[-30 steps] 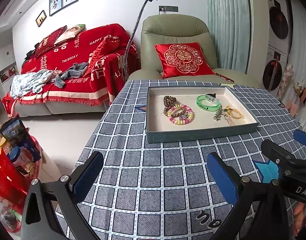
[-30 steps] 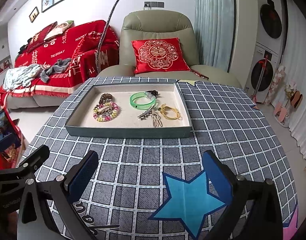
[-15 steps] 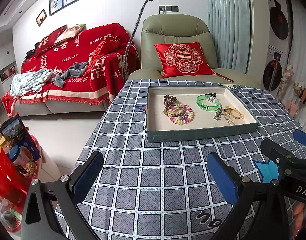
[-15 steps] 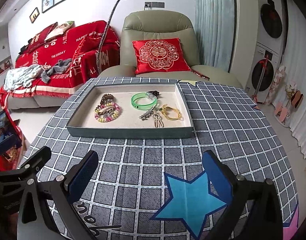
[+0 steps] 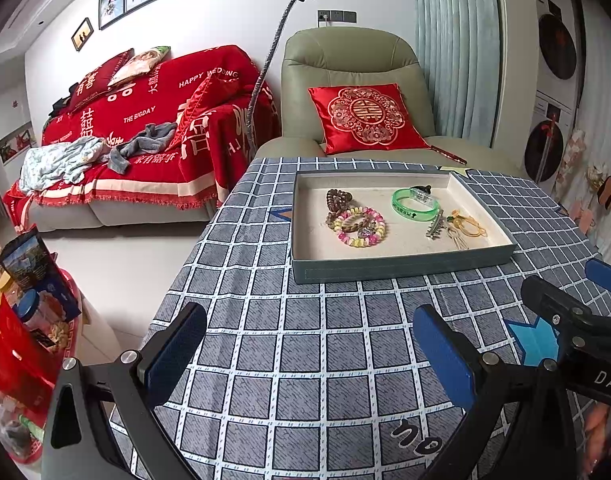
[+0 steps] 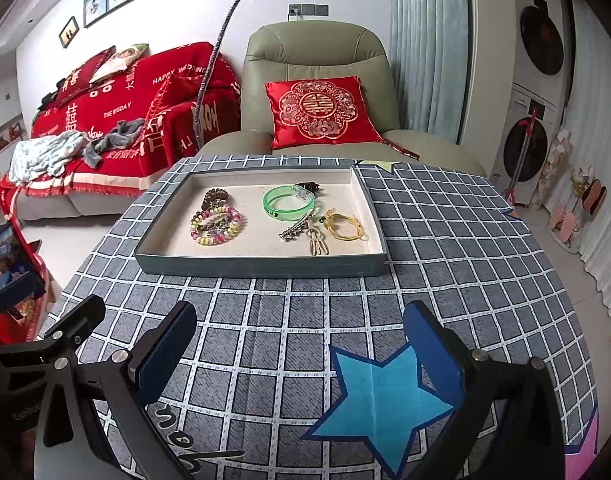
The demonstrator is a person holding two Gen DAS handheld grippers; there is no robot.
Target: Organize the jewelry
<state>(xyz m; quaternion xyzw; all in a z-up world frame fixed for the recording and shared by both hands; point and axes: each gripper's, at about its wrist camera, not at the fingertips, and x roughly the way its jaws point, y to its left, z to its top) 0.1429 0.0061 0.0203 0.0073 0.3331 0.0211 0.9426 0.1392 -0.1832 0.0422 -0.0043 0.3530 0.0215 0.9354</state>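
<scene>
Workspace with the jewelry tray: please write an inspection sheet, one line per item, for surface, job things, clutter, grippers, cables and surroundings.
Surface: table under a grey checked cloth with a blue star patch.
Job's things: open tray holding a beaded bracelet, a brown hair tie, a green bangle, a metal hair clip and a yellow cord bracelet.
Clutter: nothing seen on the cloth outside the tray.
Grippers: left gripper and right gripper both open, empty, short of the tray.
Cables: nothing seen.
Surroundings: green armchair with a red cushion; red-covered sofa.
</scene>
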